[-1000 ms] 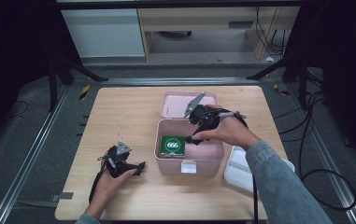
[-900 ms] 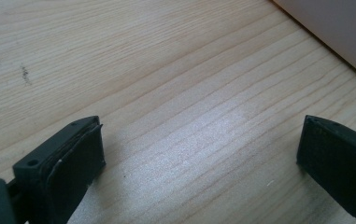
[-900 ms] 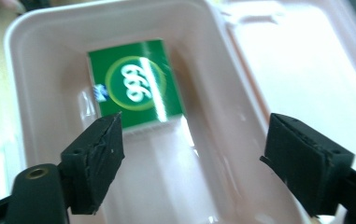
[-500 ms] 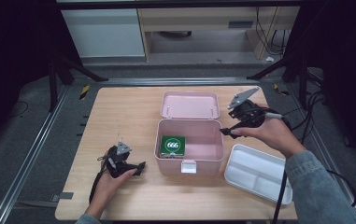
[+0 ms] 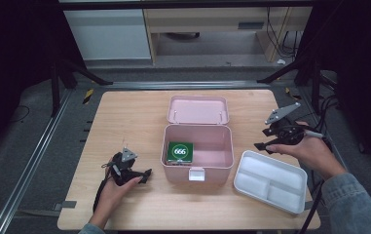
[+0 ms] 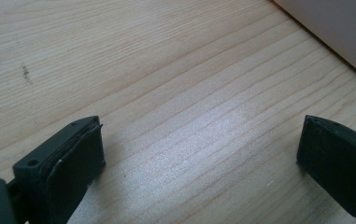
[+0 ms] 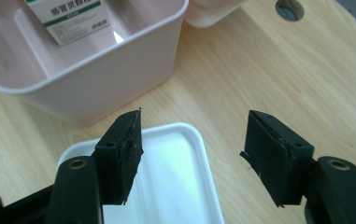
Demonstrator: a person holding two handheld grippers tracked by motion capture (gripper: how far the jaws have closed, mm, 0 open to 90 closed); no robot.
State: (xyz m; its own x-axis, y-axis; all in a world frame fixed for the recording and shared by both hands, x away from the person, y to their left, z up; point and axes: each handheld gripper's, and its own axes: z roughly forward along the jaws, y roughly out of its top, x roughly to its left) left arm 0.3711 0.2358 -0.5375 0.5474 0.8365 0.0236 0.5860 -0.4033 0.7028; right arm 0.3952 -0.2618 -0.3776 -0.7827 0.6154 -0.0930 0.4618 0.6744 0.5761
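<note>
The white tray (image 5: 270, 181) lay on the table (image 5: 124, 122), at its near right corner, just right of the open pink box (image 5: 198, 155) and turned at an angle to the table's edge. In the high view its compartments showed, a long one and smaller ones beside it. In the right gripper view, one rounded corner of the tray (image 7: 180, 186) lay under the jaws, close beside the wall of the box (image 7: 110, 88).

The right gripper (image 5: 266, 144) hung over the table just beyond the tray's far corner, between it and the box, pointing left. Its jaws had just been closing yet stood partly apart, with nothing between them; the right gripper (image 7: 192, 154) held only air above the tray's corner and bare wood.

Inside the box a green packet (image 5: 180, 152) lay at the left end, and the lid (image 5: 198, 109) was folded back flat on the table behind it.

Well apart, at the near left, the left gripper (image 5: 141, 175) rested low on the table, pointing toward the box. The left gripper (image 6: 199, 154) had its jaws spread wide over bare wood, empty, with a pink edge of the box (image 6: 334, 32) ahead of them.
</note>
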